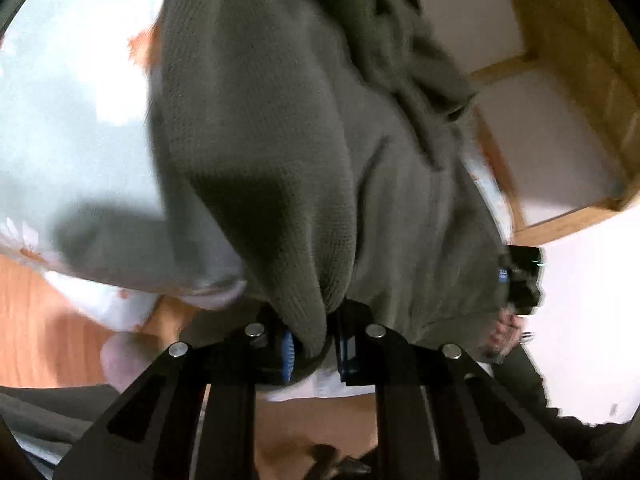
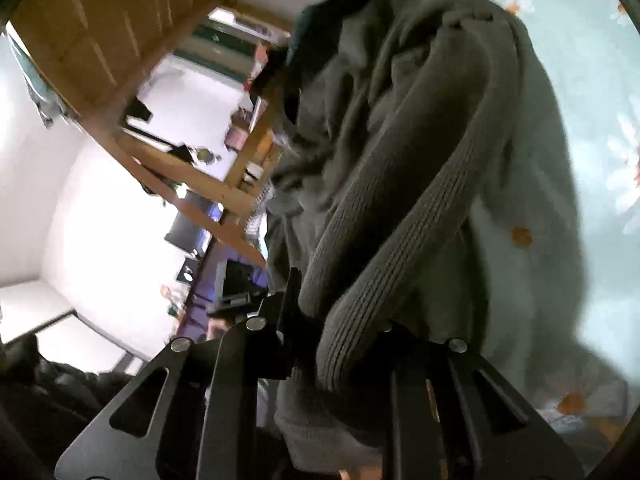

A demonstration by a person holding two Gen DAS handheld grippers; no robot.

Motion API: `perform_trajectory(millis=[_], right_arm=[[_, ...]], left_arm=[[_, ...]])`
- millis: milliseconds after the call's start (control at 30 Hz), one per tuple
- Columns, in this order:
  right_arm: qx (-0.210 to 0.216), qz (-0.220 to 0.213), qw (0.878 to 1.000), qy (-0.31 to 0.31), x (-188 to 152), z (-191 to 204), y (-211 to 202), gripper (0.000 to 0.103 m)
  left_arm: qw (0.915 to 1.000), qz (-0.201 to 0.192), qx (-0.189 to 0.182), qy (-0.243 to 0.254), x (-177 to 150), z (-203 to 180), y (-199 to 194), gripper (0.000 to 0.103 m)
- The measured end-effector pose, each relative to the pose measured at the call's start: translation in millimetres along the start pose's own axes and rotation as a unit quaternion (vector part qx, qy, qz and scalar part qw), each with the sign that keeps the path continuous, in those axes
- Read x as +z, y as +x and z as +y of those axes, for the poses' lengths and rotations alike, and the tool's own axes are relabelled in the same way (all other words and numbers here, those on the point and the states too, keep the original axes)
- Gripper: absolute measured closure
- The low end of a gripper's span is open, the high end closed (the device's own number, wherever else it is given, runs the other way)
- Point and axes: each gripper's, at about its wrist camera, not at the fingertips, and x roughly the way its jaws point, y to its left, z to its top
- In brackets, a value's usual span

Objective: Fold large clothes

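A large olive-green knit sweater (image 1: 288, 152) hangs lifted above a pale blue floral bedsheet (image 1: 72, 120). My left gripper (image 1: 316, 340) is shut on a bunched fold of the sweater, which spreads up and away from the jaws. In the right wrist view the sweater (image 2: 400, 160) hangs in folds, and its ribbed edge (image 2: 360, 300) runs down into my right gripper (image 2: 340, 336), which is shut on it. The right gripper also shows at the right edge of the left wrist view (image 1: 520, 280), gripping the sweater.
The bedsheet (image 2: 592, 120) with orange-centred daisies lies under the sweater. A wooden bed frame (image 1: 580, 60) and white wall stand behind. Wooden shelves (image 2: 180, 128) with small items show in the right wrist view. Wooden floor (image 1: 40, 320) lies beside the bed.
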Motion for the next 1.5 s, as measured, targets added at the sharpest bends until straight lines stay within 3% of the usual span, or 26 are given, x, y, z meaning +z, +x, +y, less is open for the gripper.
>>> perform_trajectory(millis=[33, 100, 133, 167, 200, 233, 300, 333, 367, 500, 633, 700, 767, 833, 900, 1000, 1033, 1067, 1133, 1200, 1233, 1267, 1333, 1433, 1500], right_arm=[[-0.01, 0.007, 1.0, 0.002, -1.0, -3.0, 1.7, 0.085], [-0.031, 0.026, 0.999, 0.008, -5.6, -5.9, 15.2, 0.085], [-0.039, 0.037, 0.999, 0.005, -6.6, -4.8, 21.5, 0.085], [-0.033, 0.038, 0.999, 0.004, -5.6, -4.3, 19.7, 0.085], [-0.02, 0.036, 0.999, 0.003, -4.7, -1.1, 20.1, 0.085], [-0.014, 0.033, 0.999, 0.002, -4.9, 2.5, 21.2, 0.085], [-0.001, 0.024, 1.0, 0.003, -3.3, 8.9, 23.6, 0.085], [0.003, 0.021, 1.0, 0.004, -3.3, 4.5, 22.1, 0.085], [0.008, 0.017, 1.0, 0.006, -3.4, 4.6, 22.1, 0.085], [0.022, 0.008, 1.0, 0.013, -6.4, 9.8, 11.4, 0.085], [0.077, -0.032, 0.997, 0.004, -12.6, 21.4, -42.1, 0.088], [0.031, -0.035, 0.999, -0.02, -15.5, 35.9, -55.5, 0.089], [-0.026, -0.018, 0.999, -0.024, -19.9, 31.4, -51.9, 0.089], [-0.116, 0.021, 0.993, -0.009, -24.6, 13.6, -35.8, 0.087], [-0.209, 0.054, 0.976, 0.011, -25.7, -5.7, -18.6, 0.087], [-0.233, 0.066, 0.97, -0.005, -21.8, -10.7, -3.9, 0.086], [-0.246, 0.068, 0.967, -0.01, -20.7, -11.9, -0.4, 0.086], [-0.26, 0.069, 0.963, -0.006, -19.6, -17.0, 3.8, 0.086], [-0.243, 0.068, 0.968, 0.009, -16.9, -21.5, 7.7, 0.086], [-0.206, 0.064, 0.976, 0.032, -17.1, -24.1, 5.1, 0.086], [-0.171, 0.059, 0.983, 0.041, -16.6, -23.4, 5.0, 0.088], [-0.128, 0.052, 0.989, 0.044, -16.8, -19.5, 2.7, 0.089], [-0.067, 0.034, 0.997, 0.032, -19.8, -7.7, -9.3, 0.093], [0.03, -0.002, 0.999, 0.023, -28.4, 14.7, -31.4, 0.093], [0.049, -0.017, 0.999, 0.01, -36.3, 31.8, -46.1, 0.093]], left_arm=[[1.0, 0.002, 0.005, 0.004, 0.1, -2.3, 0.6, 0.088], [0.9995, 0.006, 0.03, 0.007, -1.7, -7.4, 13.3, 0.076], [0.9995, 0.007, 0.03, -0.002, 1.2, -7.5, 15.1, 0.048], [0.9994, 0.012, 0.027, -0.018, -0.2, -3.4, 23.2, 0.028], [0.9992, 0.013, 0.032, -0.019, -2.0, -4.6, 30.7, 0.028], [0.9992, 0.016, 0.035, -0.012, -3.8, -12.6, 35.9, 0.03], [0.9986, 0.024, 0.047, 0.004, -3.4, -25.2, 44.9, 0.051], [0.9982, 0.024, 0.054, 0.012, -1.9, -18.8, 30.8, 0.084], [0.9986, 0.022, 0.045, 0.016, -2.5, -19.3, 24.9, 0.088], [0.9998, 0.016, 0.007, 0.009, -9.5, -21.3, -2.7, 0.088], [0.9993, -0.003, -0.036, 0.002, -13.4, -23.3, -29.6, 0.089], [0.9979, -0.018, -0.059, -0.018, -16.8, -22.0, -40.8, 0.089], [0.9992, -0.008, -0.032, -0.022, -20.2, -11.8, -37.0, 0.089], [0.9991, 0.005, -0.014, -0.04, -20.4, -1.0, -23.6, 0.089], [0.9987, 0.016, 0.015, -0.046, -20.2, 8.0, -13.2, 0.088], [0.9979, 0.014, 0.041, -0.049, -18.0, 13.3, -1.3, 0.086], [0.9972, 0.011, 0.055, -0.049, -17.3, 15.1, 0.2, 0.077], [0.9966, 0.008, 0.065, -0.05, -15.0, 12.3, 5.9, 0.048], [0.9944, -0.01, 0.085, -0.062, -12.7, 12.2, 13.1, 0.017], [0.9957, 0.0, 0.069, -0.061, -11.7, 7.2, 22.8, 0.019], [0.9963, 0.009, 0.067, -0.053, -11.9, 3.5, 25.1, 0.028], [0.9963, 0.014, 0.077, -0.034, -13.1, -3.9, 25.4, 0.057], [0.9963, 0.023, 0.081, -0.016, -20.3, -10.6, 20.1, 0.086], [0.9987, 0.025, 0.035, -0.028, -27.2, -10.9, 1.3, 0.088], [0.9994, 0.024, 0.015, -0.018, -31.2, -19.6, -14.4, 0.089]])
